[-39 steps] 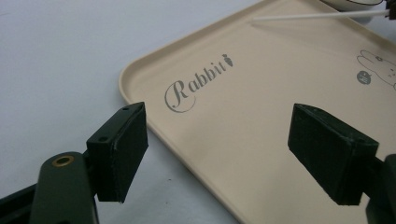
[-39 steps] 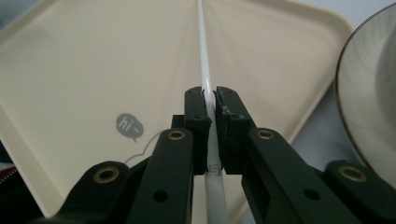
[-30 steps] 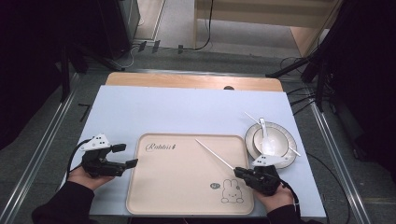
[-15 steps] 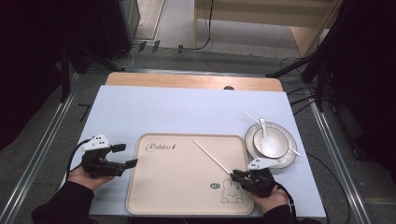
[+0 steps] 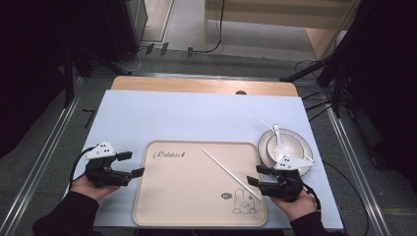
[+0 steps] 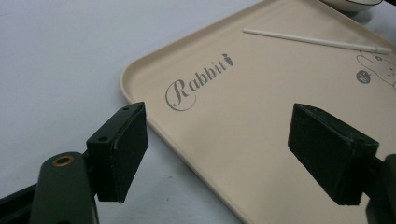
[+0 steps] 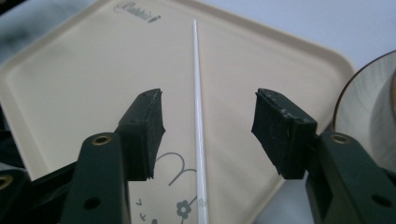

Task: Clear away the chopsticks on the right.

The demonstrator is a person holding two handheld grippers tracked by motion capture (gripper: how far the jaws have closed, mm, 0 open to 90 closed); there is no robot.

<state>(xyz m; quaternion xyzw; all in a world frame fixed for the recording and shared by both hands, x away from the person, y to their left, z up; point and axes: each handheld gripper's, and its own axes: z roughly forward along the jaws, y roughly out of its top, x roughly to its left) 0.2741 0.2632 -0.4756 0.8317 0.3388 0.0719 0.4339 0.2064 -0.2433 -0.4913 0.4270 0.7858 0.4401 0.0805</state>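
Your right gripper (image 7: 208, 135) has just been opening, released, jaws straddling the thin white plastic chopstick (image 7: 198, 107) (untouched) lying on the beige rectangular rabbit-print tray (image 5: 187, 196). Your left gripper (image 5: 130, 164) gapes empty at the tray's left edge. Farther off, a white ceramic bowl (image 5: 295, 147) sits on the counter (image 5: 196, 113).

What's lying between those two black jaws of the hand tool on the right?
In the right gripper view, a white chopstick lies on the beige tray, running between the right gripper's jaws. The jaws have just been opening; neither pad touches it.
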